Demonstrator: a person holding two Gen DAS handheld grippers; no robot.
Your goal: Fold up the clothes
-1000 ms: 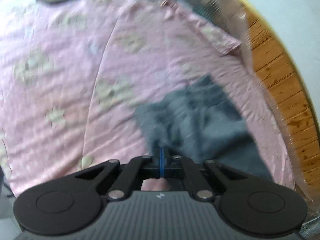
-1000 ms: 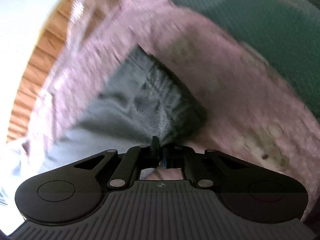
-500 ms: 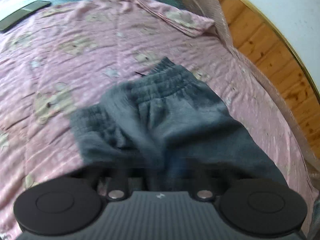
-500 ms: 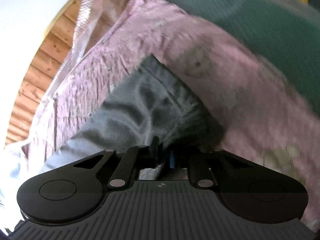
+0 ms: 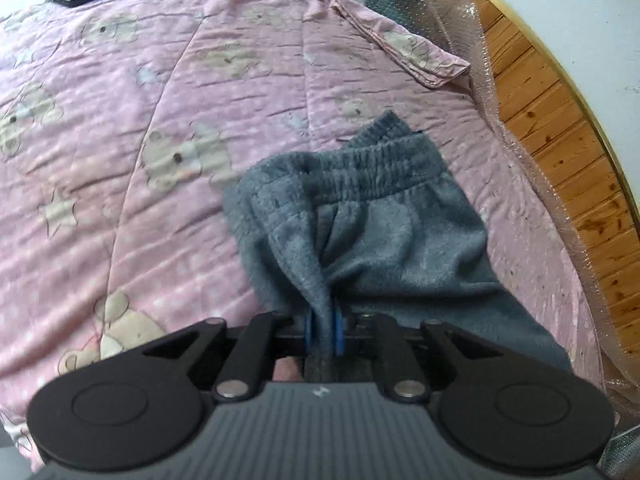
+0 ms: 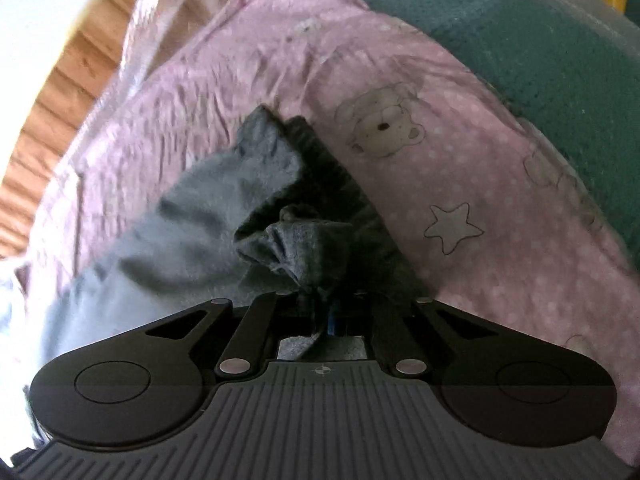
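The gray pants lie on the pink bear blanket, with the stretchy waistband at the end far from the grippers. The left gripper has a fold of the pants between its blue pads, and its jaws are opening. The right gripper is clenched tight on a bunched bit of the pants. A green cover lies behind the blanket.

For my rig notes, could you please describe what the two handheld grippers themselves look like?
Both match: the left gripper and right gripper have a grey ribbed body with a small emblem, black linkage arms on silver pivot pins, round black discs at each side, and blue pads on the fingers.
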